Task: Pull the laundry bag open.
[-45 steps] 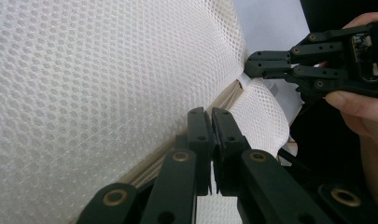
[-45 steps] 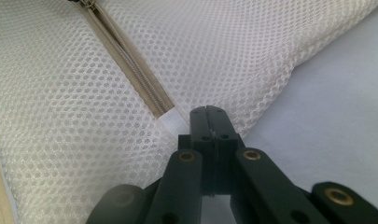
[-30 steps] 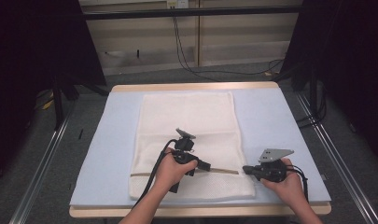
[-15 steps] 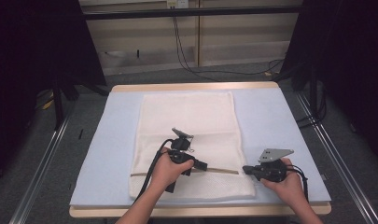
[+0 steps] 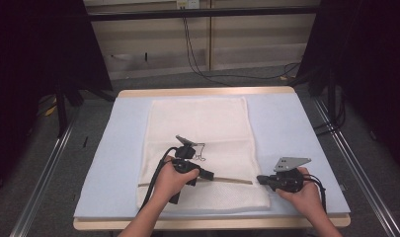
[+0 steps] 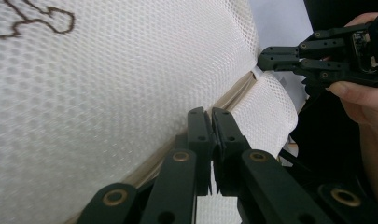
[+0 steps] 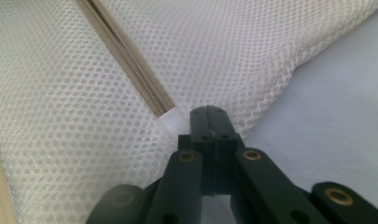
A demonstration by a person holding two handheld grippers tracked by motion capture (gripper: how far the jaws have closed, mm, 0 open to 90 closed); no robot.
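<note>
Your white mesh bag lies flat down the middle of the table, on the pale blue cover, with its beige zipper running across near your edge. Your left gripper sits over the zipper line around the bag's middle; in the left gripper view its jaws stand pressed together right at the zipper band, and whether they pinch the slider or just the fabric is hidden behind the jaws themselves. Your right gripper is at the bag's right edge, jaws closed tight, at the white tab where the zipper ends; the right gripper view puts that tab against the jaw tips, but you cannot tell if it is truly clamped. A thin dark drawstring squiggle lies on the mesh just beyond your left gripper, clear of both jaws. Nothing stands between the two grippers except the zipper line. Beyond the table, black cables hang down a pale wall panel, and dark curtains close in on either side. Your forearms are cut off at the bottom of the high view.
</note>
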